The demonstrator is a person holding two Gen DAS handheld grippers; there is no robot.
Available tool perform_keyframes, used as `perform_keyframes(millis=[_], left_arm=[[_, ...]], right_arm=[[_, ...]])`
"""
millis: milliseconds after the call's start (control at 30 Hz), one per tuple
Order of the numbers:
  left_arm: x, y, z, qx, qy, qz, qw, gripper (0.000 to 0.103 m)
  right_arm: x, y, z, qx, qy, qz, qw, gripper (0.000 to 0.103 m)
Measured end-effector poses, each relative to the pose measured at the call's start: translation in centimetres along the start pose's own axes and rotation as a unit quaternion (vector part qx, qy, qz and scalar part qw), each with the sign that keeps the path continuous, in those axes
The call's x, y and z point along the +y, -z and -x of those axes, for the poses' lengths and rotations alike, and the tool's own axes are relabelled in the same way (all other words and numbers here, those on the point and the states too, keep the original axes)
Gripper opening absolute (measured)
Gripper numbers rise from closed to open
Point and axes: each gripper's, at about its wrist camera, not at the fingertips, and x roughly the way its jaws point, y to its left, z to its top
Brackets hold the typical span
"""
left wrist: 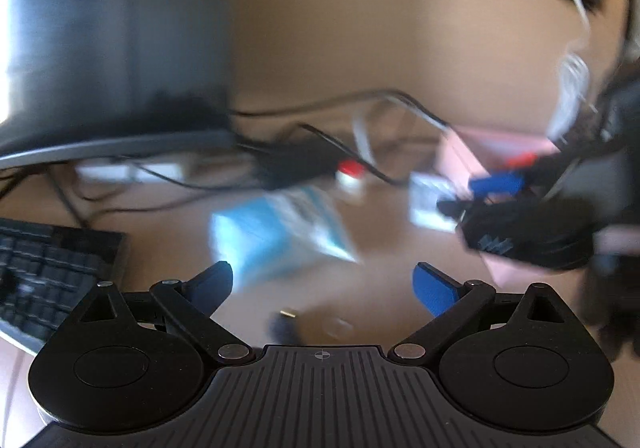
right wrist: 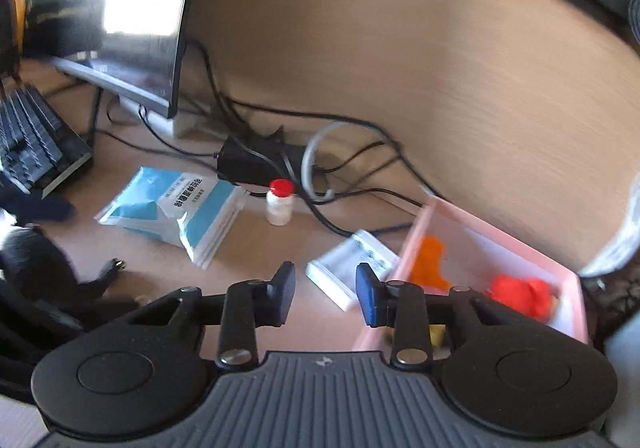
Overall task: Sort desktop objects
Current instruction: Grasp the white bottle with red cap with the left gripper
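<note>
you have a pink bin at the right of the desk, and it already keeps some small things inside: an orange piece, a red piece and something yellow near the front wall, half hidden behind your tool. so i judge the bin is the place where the sorted things go, and what lies outside it is not yet sorted. outside it you see the blue and white packet flat on the desk, the small white bottle with red cap standing upright just behind it, and a white flat box lying just beside the bin wall, perhaps touching it. black cables run behind all these, and the keyboard is at the far left under the monitor.

your right gripper has its fingers only a little apart, with nothing between them; it touches nothing and sits before the white flat box and the bin edge. your left gripper is spread wide and also empty, with the blurred packet ahead of it. i think the white flat box is the nearest candidate for the right one.
</note>
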Motion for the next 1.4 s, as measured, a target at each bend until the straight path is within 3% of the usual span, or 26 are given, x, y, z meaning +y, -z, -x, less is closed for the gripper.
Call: perform_keyframes(millis=[167, 333, 433, 600, 667, 733, 833, 967, 1067, 1133, 1167, 1267, 1400], left_arm=[[3.2, -0.3, 1.0, -0.006, -0.027, 0.033, 0.9990, 0.100], [4.0, 0.0, 0.6, 0.005, -0.023, 0.040, 0.9989, 0.100], [3.7, -0.3, 0.0, 0.009, -0.010, 0.039, 0.9991, 0.100], [1.5, -2.3, -1.4, -0.004, 0.032, 0.025, 0.9992, 0.100], [0.4, -3.2, -2.6, -0.008, 0.044, 0.012, 0.9989, 0.100], [-1.0, -4.1, -4.4, -0.007, 0.056, -0.004, 0.9984, 0.098], [-3.3, -5.4, -8.2, 0.012, 0.059, -0.045, 0.9972, 0.084], [-4.9, -6.7, -14.1, 0.048, 0.007, -0.072, 0.9962, 0.063], [-5.3, -7.2, -16.6, 0.073, -0.006, -0.074, 0.9946, 0.053], [-5.9, -7.1, -16.9, 0.069, -0.011, -0.094, 0.9931, 0.038], [-6.1, -7.0, -16.8, 0.067, -0.013, -0.104, 0.9922, 0.029], [-6.6, -6.5, -15.6, 0.063, -0.006, -0.118, 0.9910, 0.029], [-7.1, -4.6, -10.9, 0.053, 0.018, -0.123, 0.9908, 0.029]], right_arm=[[2.0, -1.6, -6.8, 0.037, 0.045, -0.023, 0.998, 0.033], [1.4, -1.4, -9.4, 0.072, 0.057, -0.056, 0.994, 0.033], [1.3, -0.7, -8.4, 0.075, 0.034, -0.068, 0.994, 0.033], [1.8, 1.9, -3.2, 0.101, -0.079, -0.100, 0.987, 0.033], [2.0, 3.6, -1.0, 0.108, -0.090, -0.096, 0.985, 0.033], [2.1, 5.6, 0.7, 0.113, -0.075, -0.078, 0.988, 0.033], [1.4, 8.0, 3.4, 0.118, -0.040, -0.059, 0.991, 0.035], [0.1, 9.1, 6.9, 0.093, -0.040, -0.080, 0.992, 0.038], [-0.1, 9.0, 8.7, 0.057, -0.016, -0.067, 0.996, 0.052], [-0.4, 9.1, 9.2, 0.037, -0.016, -0.071, 0.997, 0.063], [-0.4, 9.2, 9.2, 0.032, -0.019, -0.073, 0.997, 0.063], [-0.2, 9.6, 7.9, 0.037, -0.029, -0.068, 0.997, 0.064], [0.0, 10.5, 6.2, 0.046, -0.030, -0.055, 0.997, 0.064]])
